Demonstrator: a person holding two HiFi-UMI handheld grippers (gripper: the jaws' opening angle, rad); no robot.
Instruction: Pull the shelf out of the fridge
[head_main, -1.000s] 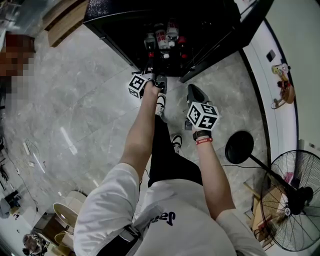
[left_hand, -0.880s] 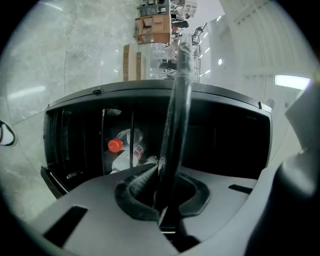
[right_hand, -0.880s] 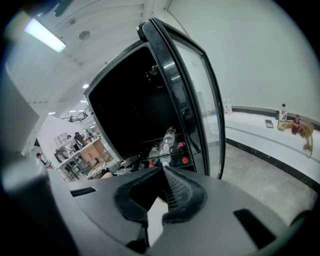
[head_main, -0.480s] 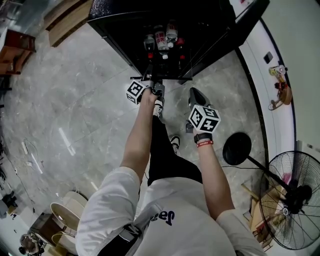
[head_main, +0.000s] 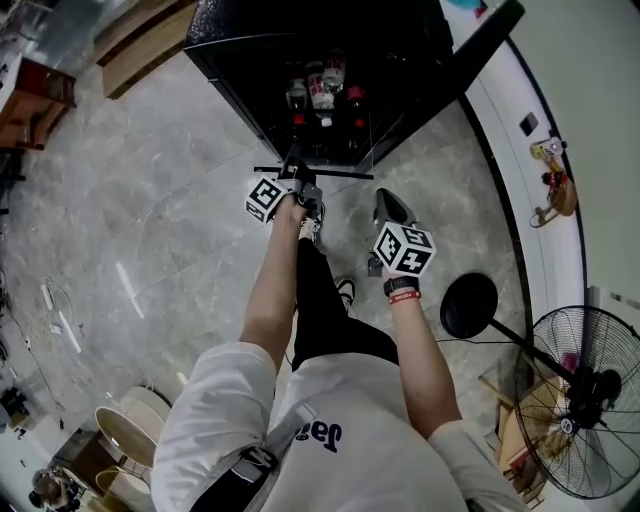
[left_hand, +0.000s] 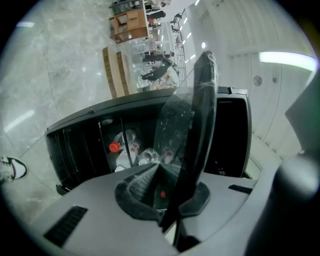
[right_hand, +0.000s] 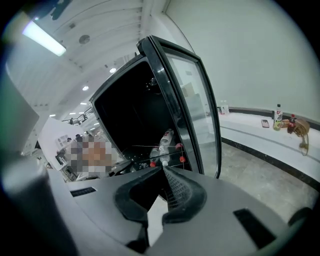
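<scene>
- The shelf (head_main: 340, 174), a glass pane with a black front strip, is seen drawn partly out of the fridge (head_main: 230, 40). Its front strip now lies farther out from the fridge opening than a second ago, when it was barely clear of it.
- The front strip is gripped edge-on by the left gripper (left_hand: 167, 194), whose jaws are clamped on it from both sides.
- The left gripper has been brought back from the fridge together with the shelf since that earlier moment.
- The right gripper (head_main: 386, 200) is held in front of the fridge, just beside the shelf and not touching it. Its jaws are closed together on nothing.
- Bottles (head_main: 320, 85) with red caps are kept inside the fridge, behind the pulled-out shelf. Whether they rest on that shelf cannot be told.
- The fridge door (right_hand: 185, 100) is swung open at the fridge's right side.
- A fan (head_main: 585, 400) is seen on the floor, well apart from the fridge.
</scene>
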